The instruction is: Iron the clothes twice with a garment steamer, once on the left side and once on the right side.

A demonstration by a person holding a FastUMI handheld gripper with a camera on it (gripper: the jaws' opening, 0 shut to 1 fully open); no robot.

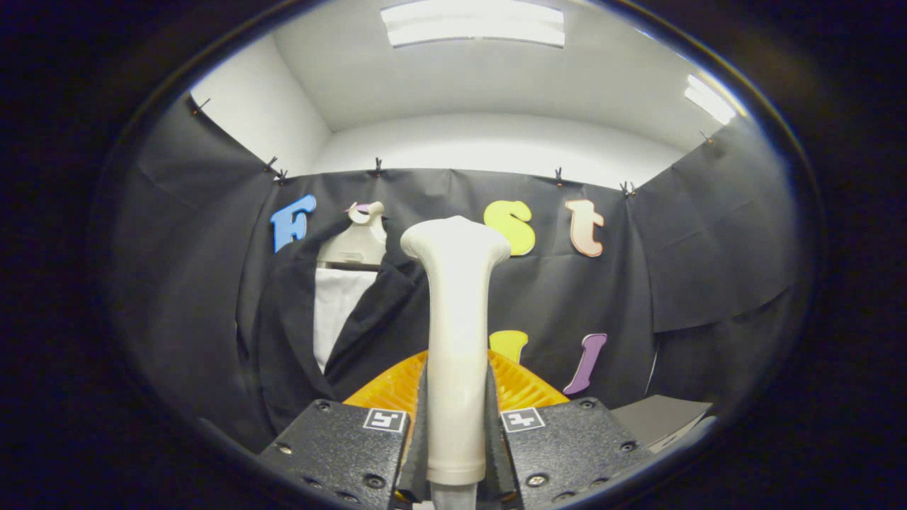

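A cream garment steamer (455, 333) stands upright between my fingers, its wide head at the top and its handle clamped by both pads. My gripper (456, 432) is shut on that handle. Beyond and to the left of the steamer hangs a black jacket (297, 333) on a pale mannequin bust (358, 241), open at the front over a white shirt panel (336, 312). The steamer head stays apart from the jacket, to the right of its lapel. The jacket's lower part is hidden behind the gripper body.
An orange ribbed object (517, 386) lies just ahead of the fingers, behind the steamer handle. A grey flat surface (662, 418) sits low to the right. Black cloth walls (708, 269) close in the booth on three sides.
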